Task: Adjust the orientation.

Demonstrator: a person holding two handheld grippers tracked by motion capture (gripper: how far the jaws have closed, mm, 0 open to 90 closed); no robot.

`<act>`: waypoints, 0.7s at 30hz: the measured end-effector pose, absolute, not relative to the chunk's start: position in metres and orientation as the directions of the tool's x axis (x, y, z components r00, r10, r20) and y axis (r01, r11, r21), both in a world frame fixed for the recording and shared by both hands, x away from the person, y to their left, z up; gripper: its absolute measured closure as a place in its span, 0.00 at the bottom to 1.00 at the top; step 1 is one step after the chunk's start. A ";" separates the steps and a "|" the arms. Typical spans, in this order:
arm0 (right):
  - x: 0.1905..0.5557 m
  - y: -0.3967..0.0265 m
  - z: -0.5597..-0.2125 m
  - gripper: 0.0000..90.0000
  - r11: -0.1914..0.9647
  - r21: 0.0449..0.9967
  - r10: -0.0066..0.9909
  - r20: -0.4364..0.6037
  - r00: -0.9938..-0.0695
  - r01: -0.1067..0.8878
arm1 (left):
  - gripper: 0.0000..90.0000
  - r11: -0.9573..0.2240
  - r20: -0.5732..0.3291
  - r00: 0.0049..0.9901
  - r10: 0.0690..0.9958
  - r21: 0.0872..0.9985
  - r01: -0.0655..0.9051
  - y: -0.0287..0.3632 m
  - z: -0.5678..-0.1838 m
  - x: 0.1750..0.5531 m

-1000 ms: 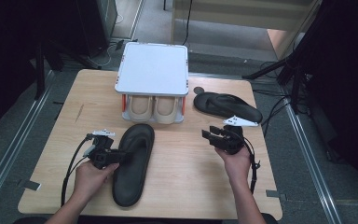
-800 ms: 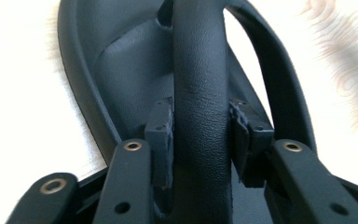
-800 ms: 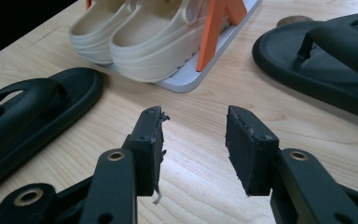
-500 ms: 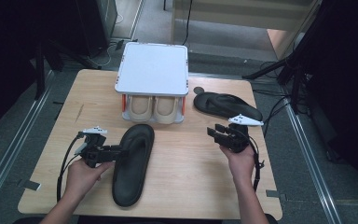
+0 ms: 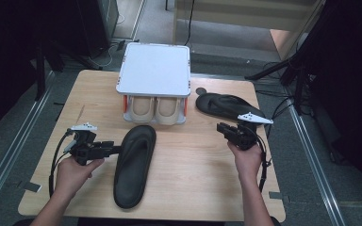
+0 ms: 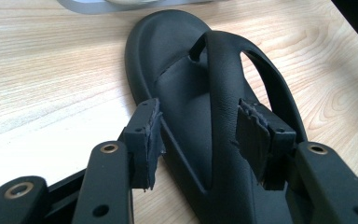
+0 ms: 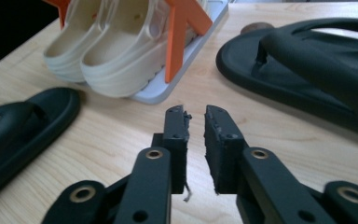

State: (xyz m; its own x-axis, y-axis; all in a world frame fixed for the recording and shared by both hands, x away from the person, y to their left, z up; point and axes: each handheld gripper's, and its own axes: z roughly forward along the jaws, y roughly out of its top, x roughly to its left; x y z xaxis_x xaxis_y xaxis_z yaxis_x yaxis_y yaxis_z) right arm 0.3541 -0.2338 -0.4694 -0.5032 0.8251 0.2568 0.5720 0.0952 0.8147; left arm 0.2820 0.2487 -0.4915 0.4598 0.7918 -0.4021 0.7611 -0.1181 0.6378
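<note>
A black flip-flop (image 5: 134,169) lies lengthwise on the wooden table, left of centre. My left gripper (image 5: 115,149) reaches its left edge from the side. In the left gripper view the left gripper (image 6: 200,140) has just been opening; the flip-flop (image 6: 177,56) has its rim and strap between the parted pads, which do not press on it. A second black flip-flop (image 5: 226,106) lies at the back right. My right gripper (image 5: 220,127) hovers in front of it; the right gripper (image 7: 196,116) has just been closing to a narrow gap with nothing inside.
A white-topped rack (image 5: 153,70) with orange posts stands at the table's back middle, holding a pair of beige clogs (image 5: 155,109). The clogs (image 7: 107,51) and the far flip-flop (image 7: 307,70) lie ahead of the right gripper. Bare table (image 5: 198,179) lies between my hands.
The left gripper's jaws have opened off the flip-flop and the hand has drawn slightly left. The right gripper's jaws have closed to a narrow gap; that hand has stayed put.
</note>
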 end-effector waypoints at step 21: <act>0.417 -0.268 -0.466 1.00 0.113 0.800 0.865 0.213 -0.454 0.590 | 0.55 -0.135 -0.390 0.483 0.784 0.653 0.745 0.256 -0.491 0.290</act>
